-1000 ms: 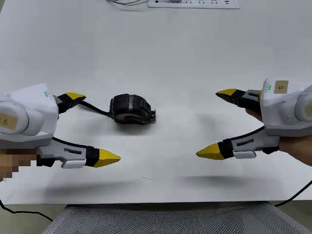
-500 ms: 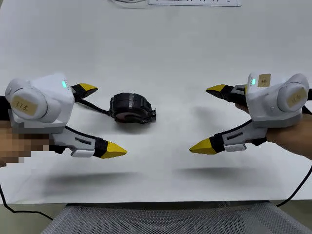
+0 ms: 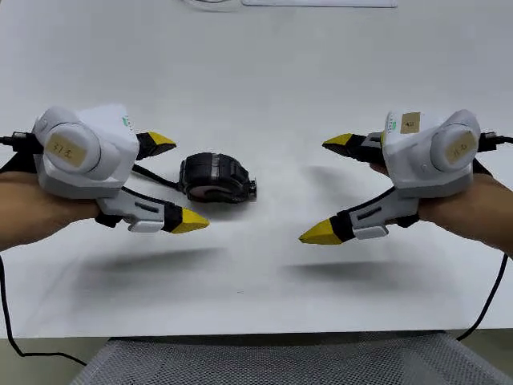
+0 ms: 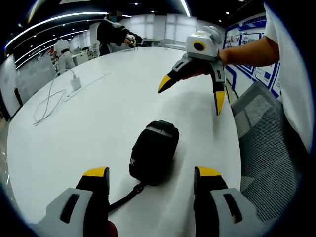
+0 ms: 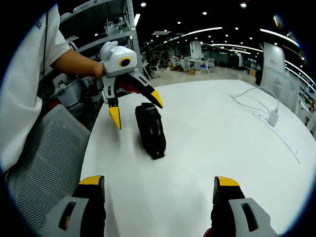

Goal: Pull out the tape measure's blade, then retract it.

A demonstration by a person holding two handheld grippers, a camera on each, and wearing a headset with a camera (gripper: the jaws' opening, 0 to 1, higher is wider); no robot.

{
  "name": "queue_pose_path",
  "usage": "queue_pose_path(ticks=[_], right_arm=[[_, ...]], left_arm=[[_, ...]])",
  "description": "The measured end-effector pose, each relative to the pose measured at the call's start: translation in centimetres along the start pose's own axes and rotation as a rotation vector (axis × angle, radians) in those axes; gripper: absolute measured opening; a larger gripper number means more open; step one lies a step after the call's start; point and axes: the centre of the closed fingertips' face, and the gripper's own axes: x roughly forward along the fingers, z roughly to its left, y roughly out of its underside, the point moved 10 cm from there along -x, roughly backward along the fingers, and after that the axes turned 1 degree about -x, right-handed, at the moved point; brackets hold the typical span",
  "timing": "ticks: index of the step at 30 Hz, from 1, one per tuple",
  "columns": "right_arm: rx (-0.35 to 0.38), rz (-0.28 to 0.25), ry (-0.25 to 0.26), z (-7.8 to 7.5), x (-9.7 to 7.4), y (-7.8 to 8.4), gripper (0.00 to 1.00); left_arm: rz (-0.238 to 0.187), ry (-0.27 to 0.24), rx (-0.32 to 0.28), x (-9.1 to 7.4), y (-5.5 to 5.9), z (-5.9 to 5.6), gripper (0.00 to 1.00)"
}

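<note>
1. Here, a black tape measure (image 3: pixel 216 178) lies on its side on a white table (image 3: pixel 264 88), a little left of centre from where the person sits. Its blade is wound in, with the end hook against the case at the right-hand end.
2. A black wrist strap (image 3: pixel 152 177) runs from the case's left end toward the left hand-held gripper (image 3: pixel 183 180).
3. The left hand-held gripper is white with black jaws and yellow tips. It hovers just beside the tape measure with its jaws spread wide and nothing between them. One tip is behind the strap and the other is in front of the case.
4. In the left gripper view, the tape measure (image 4: pixel 154 152) sits just ahead of the two yellow tips of that hand-held gripper (image 4: pixel 152 173), not touching either.
5. The right hand-held gripper (image 3: pixel 319 191) hangs above the table well apart from the tape measure, pointing toward it. Its jaws are also spread wide and hold nothing.
6. In the right gripper view, the tape measure (image 5: pixel 151 129) lies ahead, with the left hand-held gripper (image 5: pixel 136 113) just behind it.
7. A white power strip (image 4: pixel 74 83) with a looping white cable rests near the far edge of the table.
8. A grey mesh chair (image 3: pixel 264 361) stands at the near edge.
</note>
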Motion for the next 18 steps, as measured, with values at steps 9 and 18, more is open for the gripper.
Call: queue_pose_path(ticks=[9, 18], right_arm=[[-0.003, -0.005, -0.021, -0.4, 1.2, -0.4, 0.89], [-0.002, -0.006, -0.048, -0.6, 2.3, -0.4, 0.89]], left_arm=[[0.013, 0.021, 0.028, 0.6, -0.2, 0.6, 0.45], [0.028, 0.056, 0.053, 1.2, -0.5, 0.6, 0.34]])
